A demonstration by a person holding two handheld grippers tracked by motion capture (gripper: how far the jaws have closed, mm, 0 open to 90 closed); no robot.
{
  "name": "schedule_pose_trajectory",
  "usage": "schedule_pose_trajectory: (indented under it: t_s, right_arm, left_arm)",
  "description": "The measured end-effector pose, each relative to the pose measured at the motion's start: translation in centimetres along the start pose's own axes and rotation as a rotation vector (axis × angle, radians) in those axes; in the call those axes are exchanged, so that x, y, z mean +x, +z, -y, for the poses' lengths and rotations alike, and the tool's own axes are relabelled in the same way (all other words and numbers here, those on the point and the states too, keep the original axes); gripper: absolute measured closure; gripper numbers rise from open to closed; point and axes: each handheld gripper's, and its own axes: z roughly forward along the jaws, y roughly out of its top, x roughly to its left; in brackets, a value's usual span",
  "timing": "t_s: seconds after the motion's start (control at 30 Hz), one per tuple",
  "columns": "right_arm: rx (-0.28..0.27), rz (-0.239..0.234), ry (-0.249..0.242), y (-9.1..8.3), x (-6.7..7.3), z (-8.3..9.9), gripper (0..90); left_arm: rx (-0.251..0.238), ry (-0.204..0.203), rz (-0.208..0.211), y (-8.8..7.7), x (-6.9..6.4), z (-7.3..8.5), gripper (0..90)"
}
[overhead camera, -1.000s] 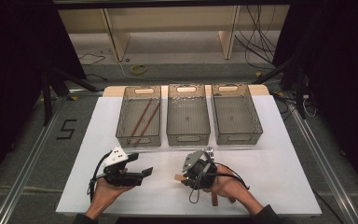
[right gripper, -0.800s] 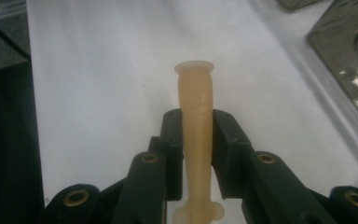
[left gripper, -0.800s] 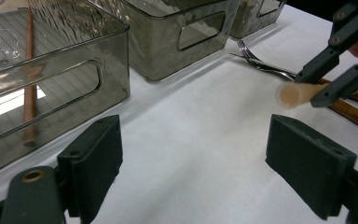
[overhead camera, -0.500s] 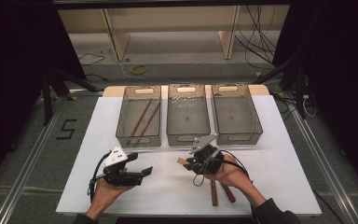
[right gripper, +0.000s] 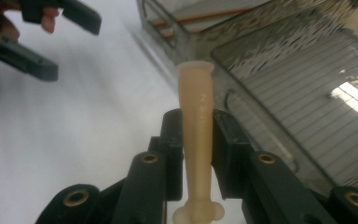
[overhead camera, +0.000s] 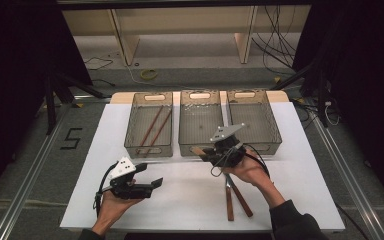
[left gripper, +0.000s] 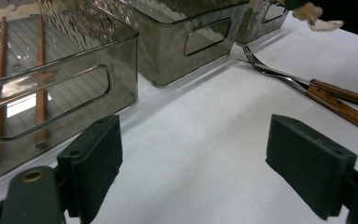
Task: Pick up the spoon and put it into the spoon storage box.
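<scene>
My right gripper is shut on a beige plastic utensil handle, held in the air at the front wall of the middle bin. In the right gripper view the handle stands upright between my pads; its working end is hidden. My left gripper rests low over the white table, open with nothing between its jaws. Two wooden-handled forks lie on the table under my right hand, also seen in the left gripper view.
Three smoky clear bins stand in a row at the back of the table. The left bin holds two brown chopsticks. The right bin looks bare. The table's front edge is close to both forearms.
My right gripper has risen and moved away from me toward the middle bin with the beige handle in it, uncovering the two forks. The left gripper has stayed where it was.
</scene>
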Motion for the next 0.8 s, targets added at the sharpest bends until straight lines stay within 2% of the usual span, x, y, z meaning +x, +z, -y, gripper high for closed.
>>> schedule_pose_trajectory:
  t_s: [0.27,0.8]
  right_arm:
    - [-0.022,0.042,0.031,-0.4,-1.8,-1.4,76.0]
    - [-0.052,0.119,0.123,1.0,-5.6,-4.1,75.9]
  left_arm:
    - [-0.003,0.002,-0.002,-0.1,0.0,0.0,17.7]
    - [-0.012,0.0,-0.004,-0.1,0.1,0.0,17.7]
